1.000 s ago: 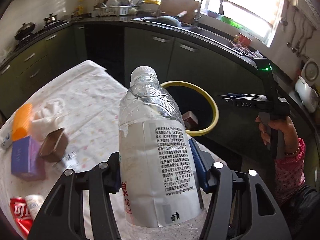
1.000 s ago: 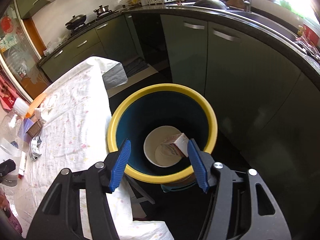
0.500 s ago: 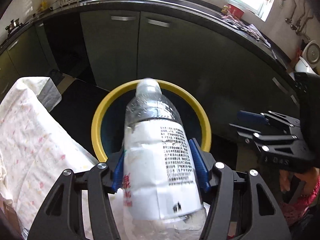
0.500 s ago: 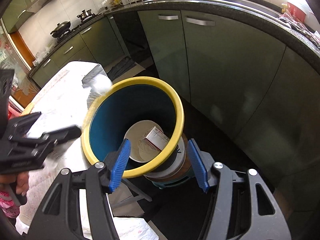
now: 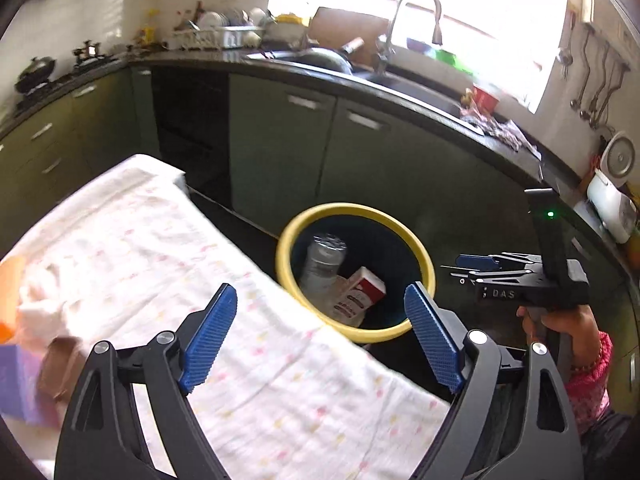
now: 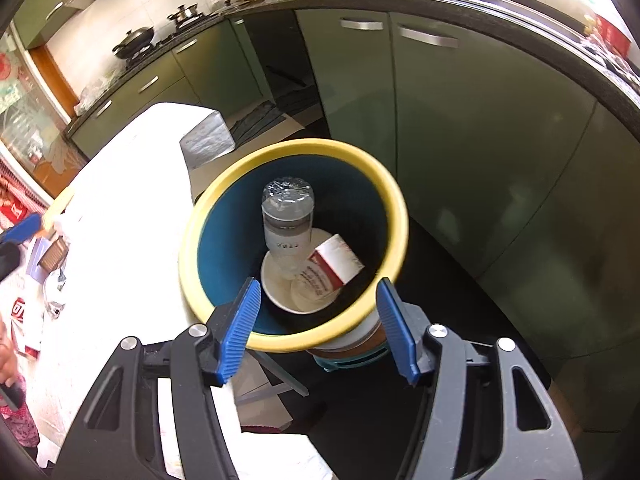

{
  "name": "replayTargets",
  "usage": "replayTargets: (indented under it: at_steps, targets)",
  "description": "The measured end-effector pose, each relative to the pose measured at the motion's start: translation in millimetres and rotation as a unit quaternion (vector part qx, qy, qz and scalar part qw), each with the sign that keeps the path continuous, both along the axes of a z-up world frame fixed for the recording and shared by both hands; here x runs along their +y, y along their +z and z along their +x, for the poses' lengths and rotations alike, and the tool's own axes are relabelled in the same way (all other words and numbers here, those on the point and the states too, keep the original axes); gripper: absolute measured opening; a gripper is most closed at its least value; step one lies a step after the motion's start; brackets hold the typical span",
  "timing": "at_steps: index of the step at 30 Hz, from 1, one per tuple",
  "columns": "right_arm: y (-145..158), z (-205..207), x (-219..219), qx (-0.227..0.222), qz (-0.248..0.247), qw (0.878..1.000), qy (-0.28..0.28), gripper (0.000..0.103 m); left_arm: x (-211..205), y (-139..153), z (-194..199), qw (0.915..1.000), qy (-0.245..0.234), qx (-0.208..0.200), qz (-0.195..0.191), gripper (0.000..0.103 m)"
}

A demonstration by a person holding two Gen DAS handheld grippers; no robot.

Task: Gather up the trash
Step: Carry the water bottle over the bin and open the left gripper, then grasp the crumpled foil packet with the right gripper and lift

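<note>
With both the left gripper [image 5: 320, 332] and right gripper [image 6: 318, 324] spread wide and empty, we judge one stretch done: the plastic bottle [image 6: 287, 227] stands neck-down in the yellow-rimmed bin [image 6: 224, 192] beside a small carton [image 6: 334, 260] and a paper bowl [image 6: 276, 292]. We still have trash on the table [image 5: 280, 380] at the far left: a red can [image 6: 18, 307], a crumpled wrapper [image 6: 54, 294] and a brown cup [image 5: 60, 364].
</note>
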State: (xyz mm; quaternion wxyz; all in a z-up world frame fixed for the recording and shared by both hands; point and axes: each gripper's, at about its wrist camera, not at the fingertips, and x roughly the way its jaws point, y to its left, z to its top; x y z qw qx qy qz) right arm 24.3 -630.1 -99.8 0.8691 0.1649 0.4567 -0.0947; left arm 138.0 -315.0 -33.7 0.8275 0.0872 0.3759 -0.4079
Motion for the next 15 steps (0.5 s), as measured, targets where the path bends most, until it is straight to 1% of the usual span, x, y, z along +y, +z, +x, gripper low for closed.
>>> replayTargets:
  at_steps: [3,6,10,15]
  targets:
    - [5,7,16,0.002,-0.008,1.0,0.014,0.058,56,15,-7,0.9987,0.04,-0.029,-0.011,0.088]
    - [10,17,35,0.004,-0.018,0.999,0.032,0.058,109,29,-9,0.9935,0.094,-0.061,-0.019,0.091]
    - [17,31,70,0.005,-0.03,0.998,0.062,0.059,180,40,-3,0.9818,0.166,-0.09,-0.018,0.091]
    - [21,58,124,0.01,-0.038,0.993,0.115,0.06,254,37,8,0.9662,0.238,-0.099,-0.01,0.092]
